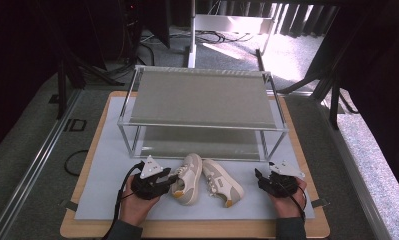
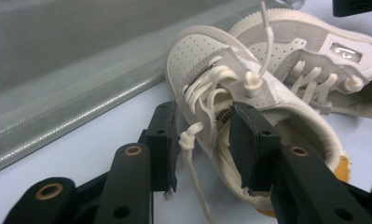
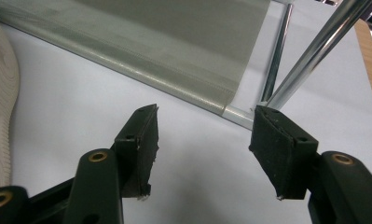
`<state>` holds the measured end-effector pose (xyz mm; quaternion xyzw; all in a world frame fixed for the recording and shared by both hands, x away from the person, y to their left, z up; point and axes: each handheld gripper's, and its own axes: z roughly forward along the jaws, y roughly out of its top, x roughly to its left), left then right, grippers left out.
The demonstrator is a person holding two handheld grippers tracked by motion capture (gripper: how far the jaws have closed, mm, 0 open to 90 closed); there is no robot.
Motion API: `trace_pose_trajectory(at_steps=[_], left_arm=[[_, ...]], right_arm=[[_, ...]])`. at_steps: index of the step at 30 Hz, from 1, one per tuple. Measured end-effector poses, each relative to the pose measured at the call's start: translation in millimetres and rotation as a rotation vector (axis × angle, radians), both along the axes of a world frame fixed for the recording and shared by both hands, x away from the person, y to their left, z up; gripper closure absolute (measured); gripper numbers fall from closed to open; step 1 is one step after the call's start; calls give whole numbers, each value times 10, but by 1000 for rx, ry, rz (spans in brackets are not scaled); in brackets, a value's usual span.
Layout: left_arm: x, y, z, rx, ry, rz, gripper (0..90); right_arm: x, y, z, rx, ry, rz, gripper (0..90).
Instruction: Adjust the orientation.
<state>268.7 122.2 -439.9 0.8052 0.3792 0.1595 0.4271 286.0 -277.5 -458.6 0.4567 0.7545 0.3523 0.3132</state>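
Cream leather and grey suede make up the left sneaker (image 1: pixel 188 178), which lies on the white worktop mat (image 1: pixel 107 175) just in front of the two-tier metal shoe rack (image 1: pixel 202 107), touching its matching right sneaker (image 1: pixel 223 183). My left tool (image 2: pixel 206 140) has its jaws around the near shoe's collar and laces, not clearly pinching. My right tool (image 3: pixel 204 149) rests spread and empty on the mat.

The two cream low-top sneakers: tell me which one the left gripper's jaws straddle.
The left cream sneaker, the one nearer the left gripper: its laced side wall sits between the jaws. The right cream sneaker lies apart, untouched.
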Motion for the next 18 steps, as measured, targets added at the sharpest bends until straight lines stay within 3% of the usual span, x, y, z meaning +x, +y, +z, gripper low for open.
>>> trace_pose_trajectory(at_steps=[8,11,18], left_arm=[[61,-53,-86,10,34,9,639],[72,-39,-103,-25,47,-3,738],[85,3,-114,-81,74,-1,795]], right_arm=[[2,4,-8,-5,1,-1,410],[0,6,-7,-12,-3,-1,410],[0,3,-10,-11,-1,-2,410]])
